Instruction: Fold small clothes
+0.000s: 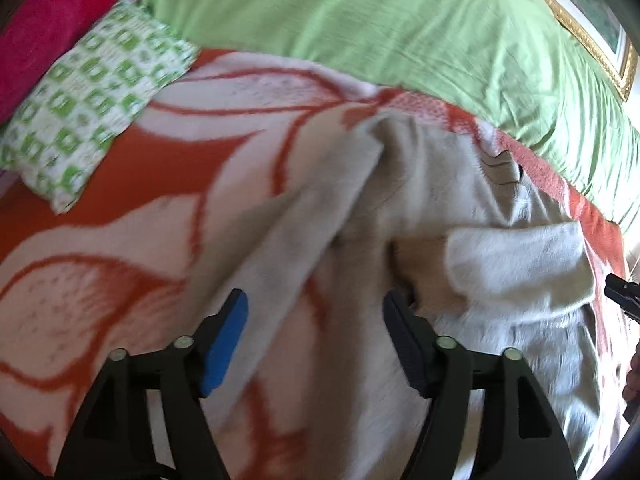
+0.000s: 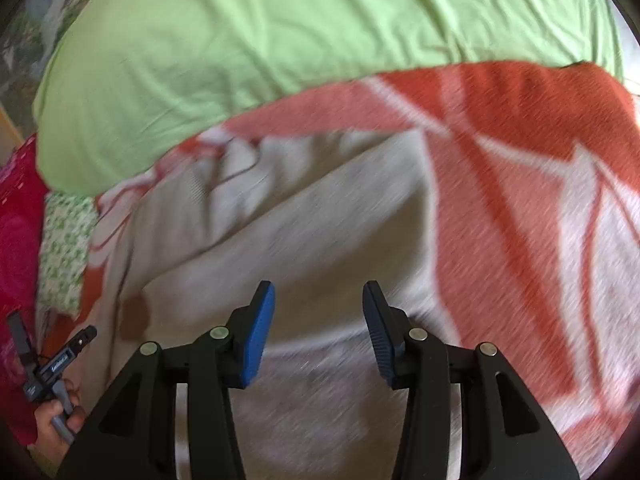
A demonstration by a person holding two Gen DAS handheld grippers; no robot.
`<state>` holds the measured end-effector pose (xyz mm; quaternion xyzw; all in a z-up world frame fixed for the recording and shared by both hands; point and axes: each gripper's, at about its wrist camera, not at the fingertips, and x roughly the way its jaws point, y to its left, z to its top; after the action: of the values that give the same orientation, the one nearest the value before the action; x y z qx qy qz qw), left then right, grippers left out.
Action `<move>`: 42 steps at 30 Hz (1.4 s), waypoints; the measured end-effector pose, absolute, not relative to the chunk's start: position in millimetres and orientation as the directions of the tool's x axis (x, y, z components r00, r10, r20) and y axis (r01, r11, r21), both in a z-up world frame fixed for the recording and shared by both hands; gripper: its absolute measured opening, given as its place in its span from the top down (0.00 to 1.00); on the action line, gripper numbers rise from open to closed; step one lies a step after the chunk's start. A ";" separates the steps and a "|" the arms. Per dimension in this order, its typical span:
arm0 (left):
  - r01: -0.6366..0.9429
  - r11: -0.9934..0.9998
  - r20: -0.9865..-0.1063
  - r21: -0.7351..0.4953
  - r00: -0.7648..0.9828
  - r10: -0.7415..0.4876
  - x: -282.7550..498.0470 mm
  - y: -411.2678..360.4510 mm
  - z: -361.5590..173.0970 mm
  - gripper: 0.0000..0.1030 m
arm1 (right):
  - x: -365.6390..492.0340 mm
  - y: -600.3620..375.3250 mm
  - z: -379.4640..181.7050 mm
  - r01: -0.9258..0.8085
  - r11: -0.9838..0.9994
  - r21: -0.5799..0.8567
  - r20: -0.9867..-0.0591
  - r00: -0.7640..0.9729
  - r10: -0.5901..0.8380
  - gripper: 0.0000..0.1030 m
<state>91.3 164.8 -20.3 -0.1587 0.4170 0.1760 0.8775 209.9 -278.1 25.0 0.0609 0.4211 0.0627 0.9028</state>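
Note:
A small beige garment (image 1: pixel 432 208) lies crumpled on an orange and white patterned blanket (image 1: pixel 120 208). One sleeve runs toward the lower left and another part is folded over at the right (image 1: pixel 520 264). My left gripper (image 1: pixel 316 312) is open and empty just above the garment's near part. In the right wrist view the same garment (image 2: pixel 304 216) lies spread on the blanket (image 2: pixel 520 200). My right gripper (image 2: pixel 318 304) is open and empty over its lower part. The left gripper shows at the far left edge (image 2: pixel 56 364), held in a hand.
A large light green pillow (image 1: pixel 380 20) lies behind the blanket and also shows in the right wrist view (image 2: pixel 280 40). A small green and white patterned pillow (image 1: pixel 88 100) and a pink cushion (image 1: pixel 48 20) lie at the left. A gold picture frame (image 1: pixel 592 28) is at the far right.

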 end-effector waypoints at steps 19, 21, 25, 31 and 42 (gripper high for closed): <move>-0.356 0.934 -0.909 -0.005 0.392 0.144 36.7 188.0 -71.4 0.91 | 163.4 -229.0 11.6 -0.105 0.978 0.182 -0.782 0.587 0.209 0.54; -0.344 0.938 -0.890 -0.033 0.438 0.129 35.4 180.4 -56.2 0.92 | 160.9 -230.8 11.0 -0.100 0.978 0.182 -0.784 0.586 0.206 0.54; -0.273 0.949 -0.823 -0.159 0.567 0.025 46.6 152.4 -5.6 0.93 | 156.8 -236.6 9.0 -0.085 0.979 0.184 -0.784 0.588 0.198 0.54; -0.053 0.958 -0.700 -0.283 0.694 -0.168 111.2 80.0 63.0 0.93 | 156.5 -248.3 9.4 -0.057 0.974 0.218 -0.775 0.596 0.208 0.54; 0.096 0.923 -0.726 -0.372 0.590 -0.353 272.0 -47.1 3.7 0.91 | 154.7 -302.2 17.0 0.045 0.972 0.232 -0.762 0.629 0.153 0.54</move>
<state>272.0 -47.1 3.7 -0.1483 0.4346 -0.1277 0.8791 154.7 -302.2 17.0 0.1152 0.4296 0.0301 0.8951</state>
